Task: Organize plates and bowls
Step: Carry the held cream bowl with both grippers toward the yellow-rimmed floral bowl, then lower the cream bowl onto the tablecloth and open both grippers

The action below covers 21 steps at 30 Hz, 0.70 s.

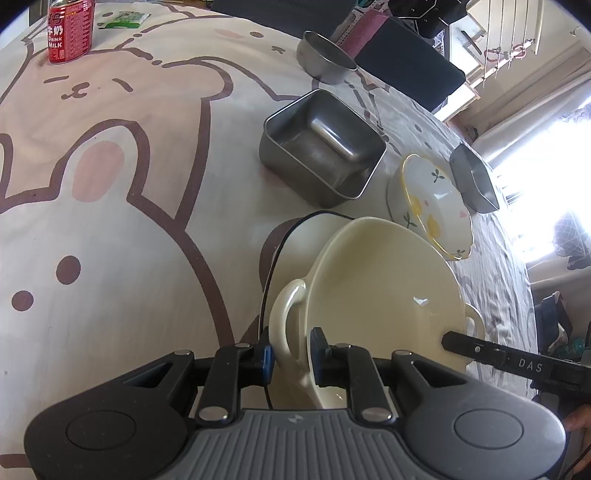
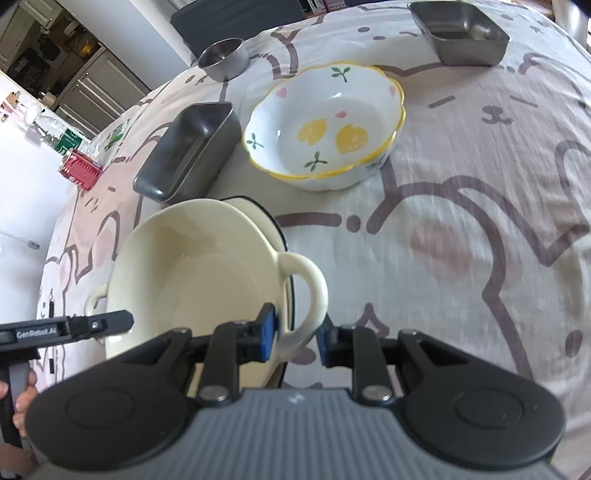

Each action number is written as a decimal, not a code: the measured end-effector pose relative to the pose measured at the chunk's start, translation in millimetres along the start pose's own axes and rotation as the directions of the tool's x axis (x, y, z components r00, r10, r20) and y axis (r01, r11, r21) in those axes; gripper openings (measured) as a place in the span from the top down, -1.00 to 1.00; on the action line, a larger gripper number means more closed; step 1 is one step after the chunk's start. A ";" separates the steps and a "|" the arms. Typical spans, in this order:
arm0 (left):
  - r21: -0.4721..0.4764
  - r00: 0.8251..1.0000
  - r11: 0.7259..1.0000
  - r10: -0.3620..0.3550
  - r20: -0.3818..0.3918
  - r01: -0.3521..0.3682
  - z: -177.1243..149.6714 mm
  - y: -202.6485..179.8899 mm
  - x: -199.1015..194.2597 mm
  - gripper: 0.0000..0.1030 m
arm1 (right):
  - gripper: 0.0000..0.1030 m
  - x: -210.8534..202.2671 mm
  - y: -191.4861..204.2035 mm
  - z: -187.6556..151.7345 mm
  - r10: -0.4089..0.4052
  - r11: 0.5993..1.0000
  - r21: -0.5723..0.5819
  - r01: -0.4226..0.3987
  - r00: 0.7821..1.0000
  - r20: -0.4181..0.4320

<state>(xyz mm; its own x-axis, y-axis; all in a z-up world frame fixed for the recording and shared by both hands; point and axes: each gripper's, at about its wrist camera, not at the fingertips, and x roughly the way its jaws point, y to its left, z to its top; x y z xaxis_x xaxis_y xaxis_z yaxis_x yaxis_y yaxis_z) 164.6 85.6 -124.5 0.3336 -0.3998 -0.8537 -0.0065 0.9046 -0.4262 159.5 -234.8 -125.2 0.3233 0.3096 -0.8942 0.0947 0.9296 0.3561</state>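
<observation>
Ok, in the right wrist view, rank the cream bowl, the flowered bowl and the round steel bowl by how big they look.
1. Cream bowl, though it sits nearest the camera.
2. Flowered bowl.
3. Round steel bowl, farthest away, so possibly not truly smallest.

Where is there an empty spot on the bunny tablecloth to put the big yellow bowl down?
Two bare patches: the wide stretch between the red milk can and the deep steel tin, and the cloth right of the flower bowl in the right wrist view. It is crowded around the cream bowl, where the tin, flower bowl and black-rimmed plate sit close.
</observation>
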 end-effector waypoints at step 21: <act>0.028 0.997 0.999 0.013 0.073 -0.015 -5.3 6.8 -23.8 0.55 | 0.44 -8.1 -1.9 -2.2 -0.001 1.000 0.017 0.001 1.000 0.009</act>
<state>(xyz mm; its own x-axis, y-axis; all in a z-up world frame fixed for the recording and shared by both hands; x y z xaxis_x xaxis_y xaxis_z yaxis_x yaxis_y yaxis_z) 151.6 100.5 -108.6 0.4016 -0.3761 -0.8350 0.0149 0.9143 -0.4047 154.6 -238.6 -119.3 0.3317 0.3072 -0.8920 0.1104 0.9264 0.3601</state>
